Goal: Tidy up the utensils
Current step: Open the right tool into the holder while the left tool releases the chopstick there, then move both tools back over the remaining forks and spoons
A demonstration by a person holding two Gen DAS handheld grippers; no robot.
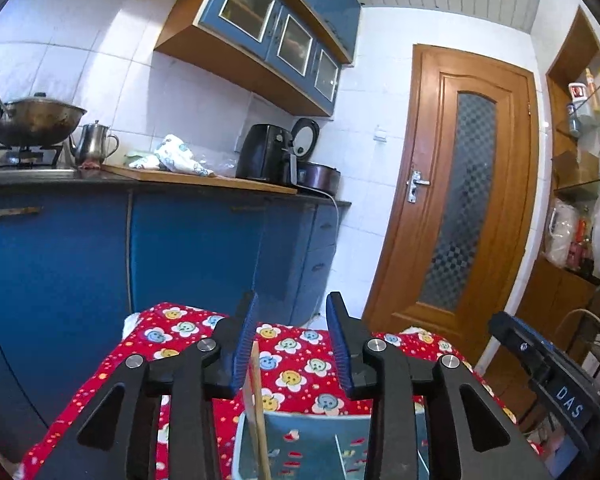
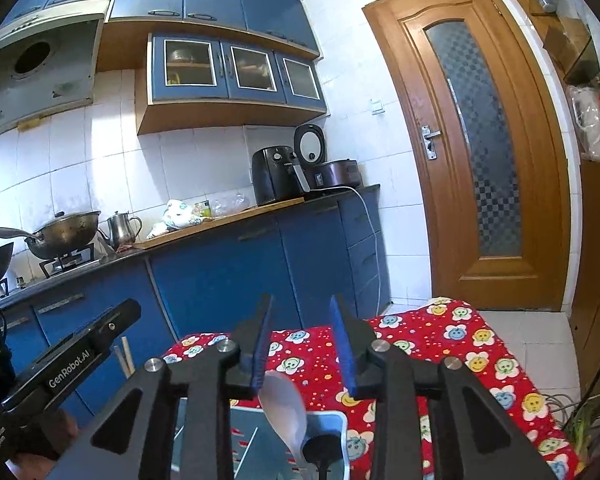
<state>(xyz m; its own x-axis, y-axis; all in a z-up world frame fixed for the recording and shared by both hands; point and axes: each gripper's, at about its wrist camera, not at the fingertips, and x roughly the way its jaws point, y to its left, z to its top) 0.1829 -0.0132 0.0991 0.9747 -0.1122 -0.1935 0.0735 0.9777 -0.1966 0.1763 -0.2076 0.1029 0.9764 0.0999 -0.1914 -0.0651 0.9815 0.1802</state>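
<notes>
While upright in the holder (image 2: 340, 424), the spoon (image 2: 284, 412) looks pale.

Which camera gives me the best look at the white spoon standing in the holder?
The right wrist view: the white spoon stands upright in the light-blue holder, just below the right gripper. The left wrist view shows only the chopsticks; no spoon is visible there.

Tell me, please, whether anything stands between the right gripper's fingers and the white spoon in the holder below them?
Nothing visible does: the white spoon stands upright in the blue holder just under the open right gripper.
</notes>
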